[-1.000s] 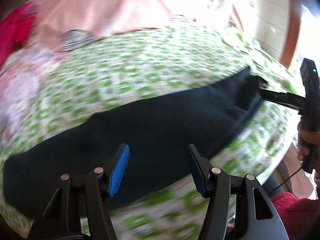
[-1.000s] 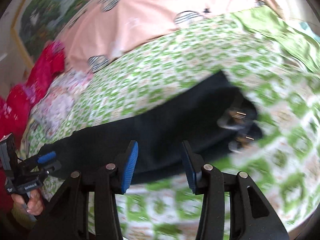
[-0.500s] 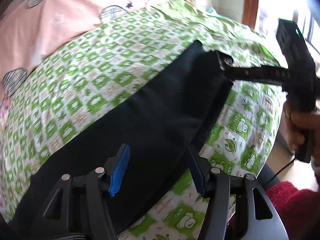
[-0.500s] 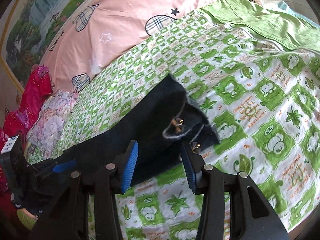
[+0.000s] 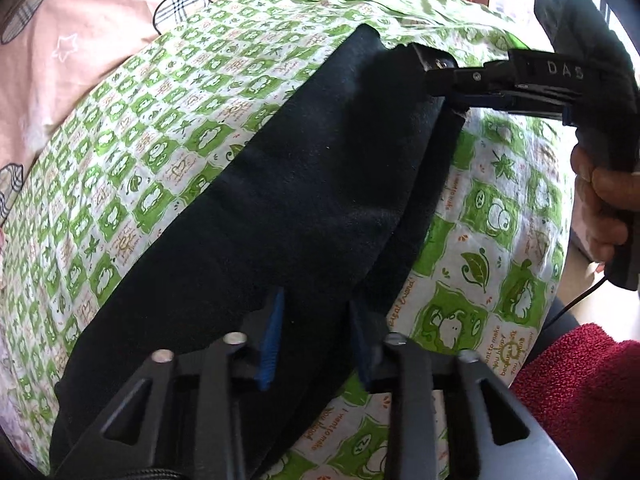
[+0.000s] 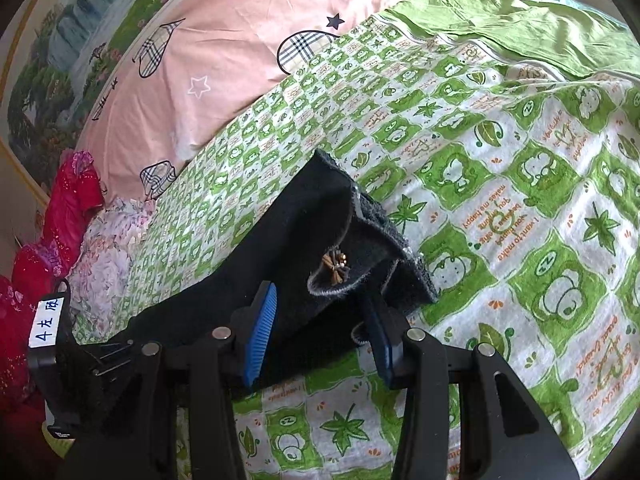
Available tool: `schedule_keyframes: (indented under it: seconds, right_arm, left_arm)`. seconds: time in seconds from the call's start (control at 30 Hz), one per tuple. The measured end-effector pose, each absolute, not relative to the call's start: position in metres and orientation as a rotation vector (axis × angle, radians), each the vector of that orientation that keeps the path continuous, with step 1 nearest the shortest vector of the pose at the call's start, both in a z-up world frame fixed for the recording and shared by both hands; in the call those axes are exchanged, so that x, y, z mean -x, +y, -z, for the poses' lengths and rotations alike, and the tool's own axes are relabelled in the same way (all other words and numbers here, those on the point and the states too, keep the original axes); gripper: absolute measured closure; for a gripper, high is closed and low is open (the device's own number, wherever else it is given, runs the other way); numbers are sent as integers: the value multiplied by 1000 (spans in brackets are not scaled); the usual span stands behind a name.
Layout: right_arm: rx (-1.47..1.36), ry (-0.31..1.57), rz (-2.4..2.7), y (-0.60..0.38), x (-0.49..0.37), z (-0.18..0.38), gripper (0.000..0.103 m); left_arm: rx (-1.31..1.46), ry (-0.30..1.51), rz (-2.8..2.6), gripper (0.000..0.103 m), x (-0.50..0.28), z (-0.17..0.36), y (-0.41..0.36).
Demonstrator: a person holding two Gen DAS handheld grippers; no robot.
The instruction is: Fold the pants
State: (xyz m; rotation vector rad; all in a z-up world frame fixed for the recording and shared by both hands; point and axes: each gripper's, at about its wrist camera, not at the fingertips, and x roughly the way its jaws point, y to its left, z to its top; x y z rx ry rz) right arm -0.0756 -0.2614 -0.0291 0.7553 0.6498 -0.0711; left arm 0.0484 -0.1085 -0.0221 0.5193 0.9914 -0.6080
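Observation:
Black pants lie folded lengthwise in a long strip on the green frog-print sheet. My left gripper is open, its blue pads straddling the near edge of the fabric. My right gripper is open around the other end, where a small bronze bow shows on a turned-up flap. In the left wrist view the right gripper touches the far end of the pants. In the right wrist view the left gripper sits at the far left end.
A pink patterned quilt lies beyond the sheet. Red and floral clothes are piled at the left. A plain green cover is at the far right. A red towel sits by the bed's edge.
Both grippers have moved in onto the ends of the pants. The left gripper's jaws have narrowed around the fabric. The right end's flap now sits between the right gripper's pads.

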Motion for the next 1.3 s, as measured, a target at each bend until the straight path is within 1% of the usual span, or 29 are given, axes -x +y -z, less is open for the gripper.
schedule_keyframes:
  seconds: [0.03,0.07,0.1,0.13,0.2,0.43,0.67,0.77,0.8,0.87,0.9,0.93,0.97,1.1,1.2,1.23,1.27,1.3]
  right_arm:
    - [-748,652,78,-262,75,29,83]
    - [-750,653,78,-262,75,30,91]
    - [-756,651,78,-263,76,30,94]
    - [-758,646,79,-263,77,29,95]
    - [-760,629,76,-264,82,25,96]
    - [-720,601,72,-265,99,5,96]
    - [-720,662,109,-264,98,22,96]
    - [-740,683,121,-267,100,28,96]
    - [-765,681,122,-270,102,29,94]
    - [-788,681,137,-274,106,30,89]
    - [-788,682,154,-275,109,30,85]
    - [-791,678,153,-276,112,29,84]
    - [-798,672,148,-277,114,30,81]
    - [-823,670,127,-277,114,36,80]
    - [-870,668,103,-277,108,44,79]
    - [-885,667,94,-277,105,47,77]
    - [-899,661,86,-278,103,49,73]
    - [-911,651,82,-278,102,50,72]
  left_arm:
    - [-509,990,613,84,-49,21,-106]
    - [-505,987,616,90,-49,20,-106]
    - [-505,978,616,94,-48,19,-106]
    - [-504,967,614,95,-47,18,-106]
    - [-498,950,618,98,-43,13,-105]
    - [-486,906,665,99,-22,-12,-101]
    - [-473,949,693,98,-25,5,-107]
    - [-476,981,713,94,-27,10,-108]
    - [-473,990,716,89,-28,10,-108]
    - [-461,999,717,85,-30,7,-106]
    - [-459,998,716,80,-30,5,-106]
    - [-452,994,718,77,-31,1,-105]
    - [-443,985,722,72,-32,-5,-105]
    - [-390,958,727,59,-48,-23,-106]
    - [-350,965,700,54,-71,-28,-110]
    - [-334,973,692,54,-80,-29,-112]
    - [-313,985,693,51,-91,-30,-115]
    - [-299,999,701,41,-100,-30,-119]
